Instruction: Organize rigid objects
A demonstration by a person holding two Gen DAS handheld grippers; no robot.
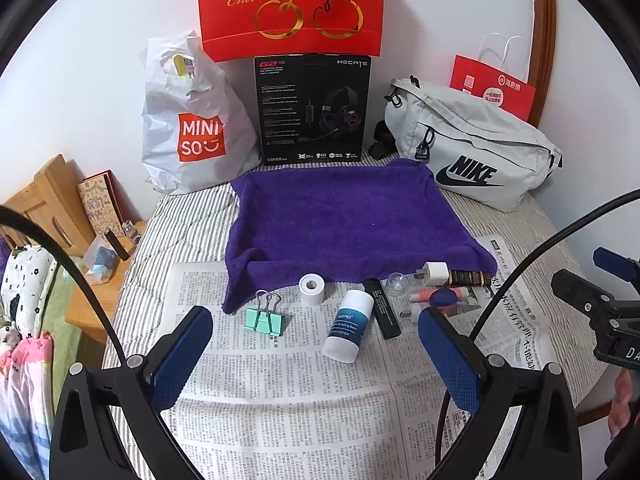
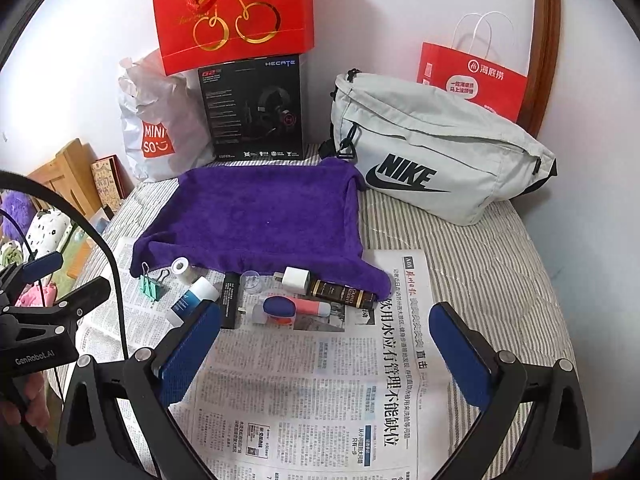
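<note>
Both left gripper (image 1: 316, 344) and right gripper (image 2: 325, 344) wide apart, empty — risk: knocking white bottle (image 1: 349, 326) rolling off newspaper (image 1: 280, 400).

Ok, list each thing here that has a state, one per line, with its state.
Left gripper: open, empty, above the newspaper.
Right gripper: open, empty.
Binder clip: shut, handles up.
Tape roll: standing on end.
White bottle: lying on its side.
Black tube: lying flat.
Charger plug: lying unplugged.
Purple towel: spread out, nothing on it.
Grey bag: zipped shut.
</note>
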